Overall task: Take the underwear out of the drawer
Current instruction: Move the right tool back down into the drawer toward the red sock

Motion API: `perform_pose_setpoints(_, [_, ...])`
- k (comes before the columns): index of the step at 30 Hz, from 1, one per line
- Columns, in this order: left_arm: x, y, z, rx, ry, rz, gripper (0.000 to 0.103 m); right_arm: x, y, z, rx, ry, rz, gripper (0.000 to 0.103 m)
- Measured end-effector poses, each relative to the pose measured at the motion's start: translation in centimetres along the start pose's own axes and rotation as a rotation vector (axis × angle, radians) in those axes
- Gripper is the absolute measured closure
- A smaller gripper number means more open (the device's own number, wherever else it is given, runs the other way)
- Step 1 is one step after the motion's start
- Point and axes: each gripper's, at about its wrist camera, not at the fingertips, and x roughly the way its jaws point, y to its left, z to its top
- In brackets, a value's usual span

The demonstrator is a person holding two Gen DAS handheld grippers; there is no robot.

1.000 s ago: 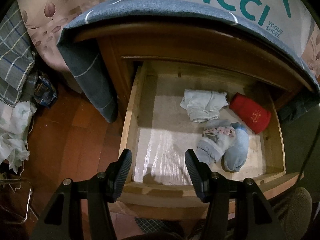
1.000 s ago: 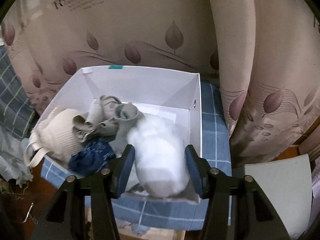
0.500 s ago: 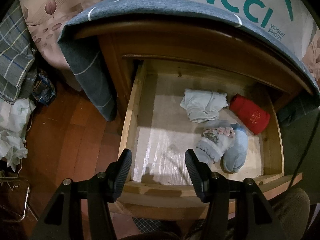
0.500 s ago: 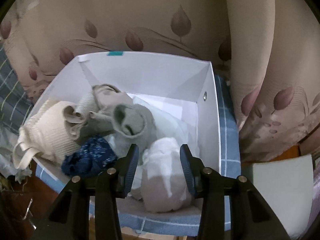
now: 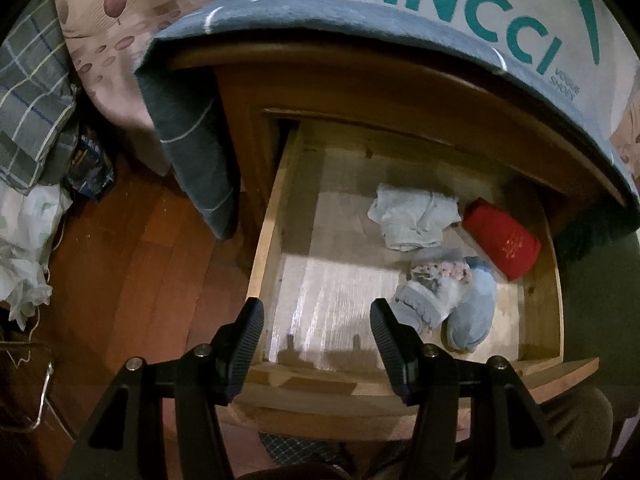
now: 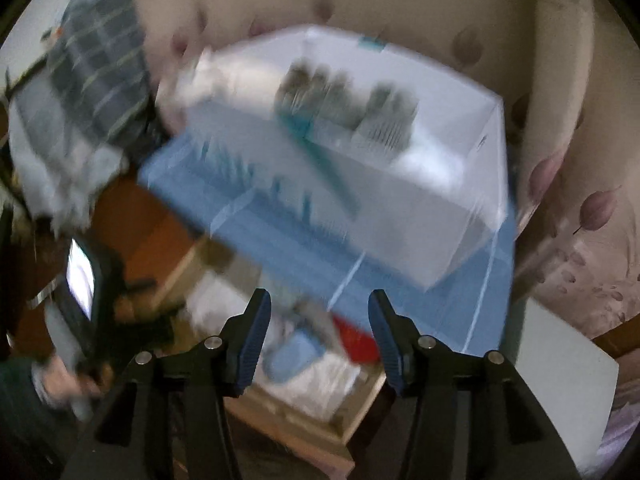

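The wooden drawer (image 5: 264,240) stands pulled out. On its right side lie a pale blue folded piece (image 5: 416,220), a red roll (image 5: 504,240), a flower-trimmed piece (image 5: 432,292) and a blue roll (image 5: 472,312). My left gripper (image 5: 316,332) hovers open above the drawer's near left corner, nothing between its fingers. The right wrist view is blurred: my right gripper (image 6: 318,336) is empty, its jaws opening, above the drawer (image 6: 304,416), where the blue roll (image 6: 292,356) and red roll (image 6: 356,340) show. The white box (image 6: 400,184) of clothes sits behind it on the nightstand.
A blue checked cloth (image 5: 192,152) drapes over the nightstand top and hangs beside the drawer. A wooden floor (image 5: 132,280) with a plaid bundle (image 5: 32,120) and white cloth (image 5: 24,248) lies left. Leaf-patterned curtains (image 6: 580,160) stand behind. A person's hand (image 6: 64,384) holds the left gripper.
My right gripper has let go of the white roll in the box, pulled back and down toward the drawer, rolling as it went. The left gripper has stayed put.
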Motion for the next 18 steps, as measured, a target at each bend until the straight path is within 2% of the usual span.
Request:
perform_pose_setpoints(2, [-0.1,0.3,0.0,-0.013,-0.004,-0.007,0.046,2.3,0.5,-1.6,-0.026,0.057,-0.007,0.055])
perform_pose_setpoints(6, [-0.3,1.0,0.1,-0.046,-0.011,-0.022,0.046,6.9,0.9,-3.7,-0.090,0.118,-0.052,0.055])
perform_pose_setpoints(11, [-0.4,1.7,0.1,-0.077,-0.010,-0.035,0.046,12.4,1.3,-5.2,-0.189,0.147,-0.117,0.055])
perform_pose_setpoints(18, [-0.2,1.3,0.2,-0.059,-0.006,-0.027,0.046,18.3,1.0,-6.3,-0.321,0.179,-0.204,0.055])
